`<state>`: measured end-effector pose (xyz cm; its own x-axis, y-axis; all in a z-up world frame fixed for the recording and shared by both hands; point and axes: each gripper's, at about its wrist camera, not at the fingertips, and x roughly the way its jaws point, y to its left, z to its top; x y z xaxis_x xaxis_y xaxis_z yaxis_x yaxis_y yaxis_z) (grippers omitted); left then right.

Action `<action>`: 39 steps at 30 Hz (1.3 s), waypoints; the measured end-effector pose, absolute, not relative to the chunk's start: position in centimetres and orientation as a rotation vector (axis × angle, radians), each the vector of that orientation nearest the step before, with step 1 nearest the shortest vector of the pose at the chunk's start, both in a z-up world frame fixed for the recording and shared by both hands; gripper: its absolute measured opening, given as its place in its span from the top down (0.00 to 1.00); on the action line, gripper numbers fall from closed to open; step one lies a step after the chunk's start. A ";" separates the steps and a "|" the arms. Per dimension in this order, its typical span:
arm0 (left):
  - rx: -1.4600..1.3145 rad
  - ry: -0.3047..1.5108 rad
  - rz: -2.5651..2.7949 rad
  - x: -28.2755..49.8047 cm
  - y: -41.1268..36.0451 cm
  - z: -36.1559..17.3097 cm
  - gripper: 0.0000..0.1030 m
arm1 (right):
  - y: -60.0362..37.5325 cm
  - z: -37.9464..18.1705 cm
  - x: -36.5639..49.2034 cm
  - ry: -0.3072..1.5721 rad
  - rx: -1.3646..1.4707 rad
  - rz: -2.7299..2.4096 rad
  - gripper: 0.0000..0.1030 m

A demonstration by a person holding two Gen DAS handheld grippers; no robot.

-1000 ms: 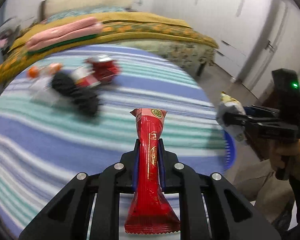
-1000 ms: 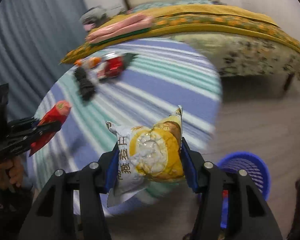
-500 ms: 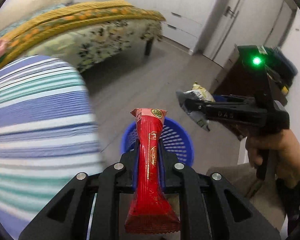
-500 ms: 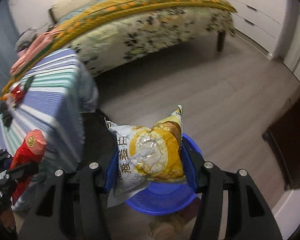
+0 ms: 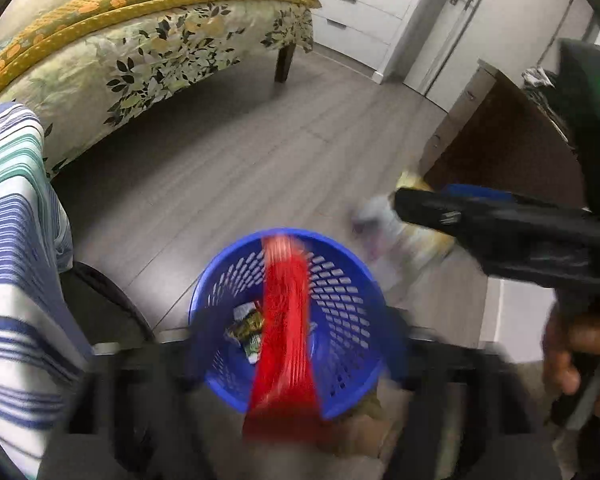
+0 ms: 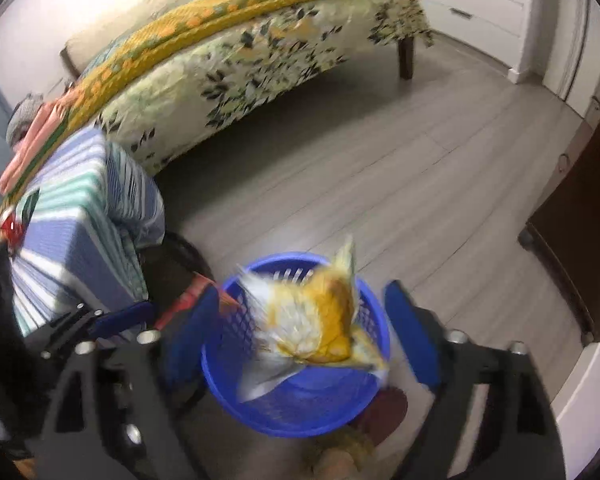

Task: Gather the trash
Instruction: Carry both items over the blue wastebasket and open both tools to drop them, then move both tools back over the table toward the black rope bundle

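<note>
Your left gripper (image 5: 296,356): you have it pointing down over the blue basket (image 5: 342,292); its jaws have just been opening and now stand spread, both fingers blurred at either side of the basket's mouth.
Red wrapper (image 5: 286,320): it hangs between your left fingers as a long red streak, free of both pads, its lower end below the basket's near rim in the picture.
Your right gripper (image 6: 300,328): its jaws have just been opening too; the blue pads (image 6: 410,332) stand well apart, one on each side of the basket (image 6: 292,412).
Yellow and white packet (image 6: 312,328): blurred, it floats between your right fingers over the basket's opening; neither pad presses on it.
Basket contents: a small crumpled wrapper (image 5: 249,330) lies at the bottom, seen from your left wrist.
Surroundings: the basket stands on the grey wooden floor (image 5: 228,160), just beside the striped cloth (image 5: 14,240), with the floral bed (image 6: 260,64) behind it.
Your right hand (image 5: 580,352): it grips the right gripper's handle at the edge of the left wrist view.
</note>
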<state>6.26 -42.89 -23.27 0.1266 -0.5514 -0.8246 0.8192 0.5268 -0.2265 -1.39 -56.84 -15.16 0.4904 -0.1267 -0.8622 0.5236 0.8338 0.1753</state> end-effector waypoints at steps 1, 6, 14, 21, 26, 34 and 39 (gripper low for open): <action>0.304 1.034 -1.019 6.4 -42.8 -23.3 0.27 | -57.0 -14.8 -1.6 0.971 0.446 -0.418 0.19; 0.265 0.979 -1.023 5.7 -40.6 -20.9 0.19 | -57.1 -13.3 -2.3 0.905 0.443 -0.427 0.19; 0.219 0.760 -0.905 4.0 -33.3 -15.1 0.05 | -54.3 -11.2 -1.2 0.809 0.371 -0.394 0.14; 0.135 0.767 -0.694 6.8 -23.5 -13.9 0.05 | -49.1 -9.7 1.0 0.741 0.260 -0.311 0.05; 0.103 0.773 -0.515 9.2 -14.9 -14.6 0.05 | -44.0 -10.0 3.9 0.748 0.195 -0.219 0.04; 0.196 0.821 -0.247 13.1 -5.1 -15.1 0.13 | -33.1 -10.7 7.7 0.735 0.077 0.003 0.04; 0.212 0.886 -0.182 16.2 -0.4 -16.4 0.05 | -27.6 -12.5 9.1 0.795 0.022 0.114 0.04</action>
